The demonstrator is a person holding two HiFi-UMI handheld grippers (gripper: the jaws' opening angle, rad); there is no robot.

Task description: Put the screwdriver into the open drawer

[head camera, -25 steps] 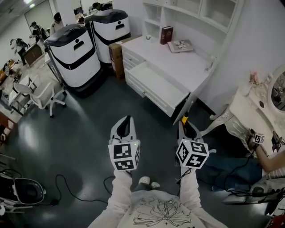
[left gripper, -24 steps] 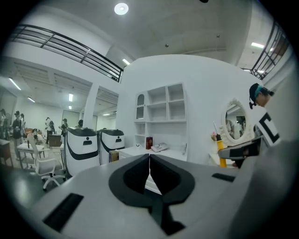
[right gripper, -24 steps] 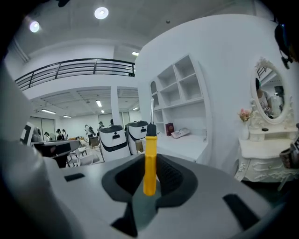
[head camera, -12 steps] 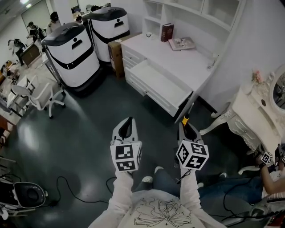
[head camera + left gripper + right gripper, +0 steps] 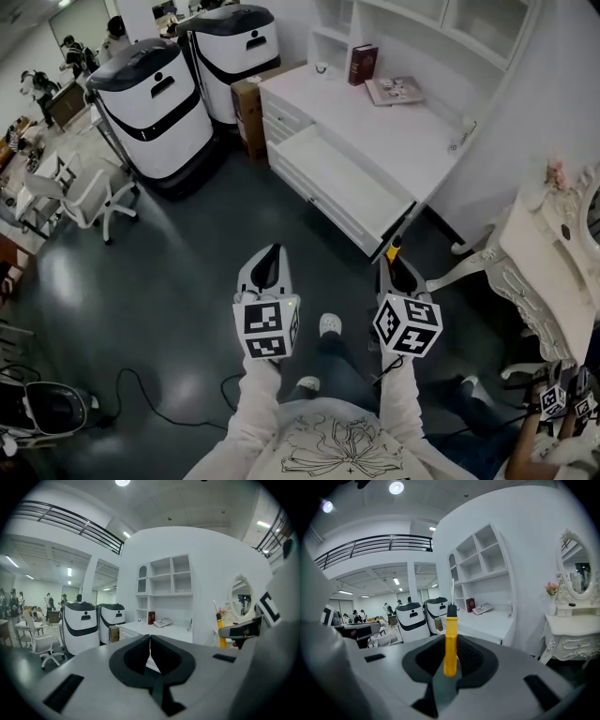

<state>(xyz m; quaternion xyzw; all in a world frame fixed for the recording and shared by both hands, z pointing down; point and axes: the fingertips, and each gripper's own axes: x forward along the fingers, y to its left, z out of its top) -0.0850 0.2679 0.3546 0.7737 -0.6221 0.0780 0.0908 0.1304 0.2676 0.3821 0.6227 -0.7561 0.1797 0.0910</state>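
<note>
**Head view.** My right gripper [image 5: 395,266] is clamped on the yellow handle of the screwdriver [image 5: 391,251]. Its thin shaft points forward and ends close to the near corner of the open drawer [image 5: 339,180], without touching it as far as I can see. My left gripper [image 5: 268,255] hangs beside it to the left over the dark floor [image 5: 187,281], jaws together and empty. The drawer is pulled out from the white counter [image 5: 403,136], which carries a red book [image 5: 362,64] standing at its back. Two white-and-black machines [image 5: 155,98] stand to the left of the counter, with an office chair [image 5: 94,199] near them. An ornate white vanity [image 5: 553,272] is at the right.

**Left gripper view.** My left gripper [image 5: 150,638] has its jaws pressed shut with nothing between them. Beyond them I see the counter [image 5: 165,629] under white shelves [image 5: 171,576]. The screwdriver [image 5: 221,635] shows at the right, upright in my other gripper.

**Right gripper view.** The jaws of my right gripper [image 5: 450,649] squeeze the yellow handle of the screwdriver [image 5: 450,623] from both sides. The tool stands straight up out of them, black collar and metal shaft on top. Behind it are the counter [image 5: 490,621], the shelves [image 5: 480,559] and an oval mirror [image 5: 576,576].
</note>
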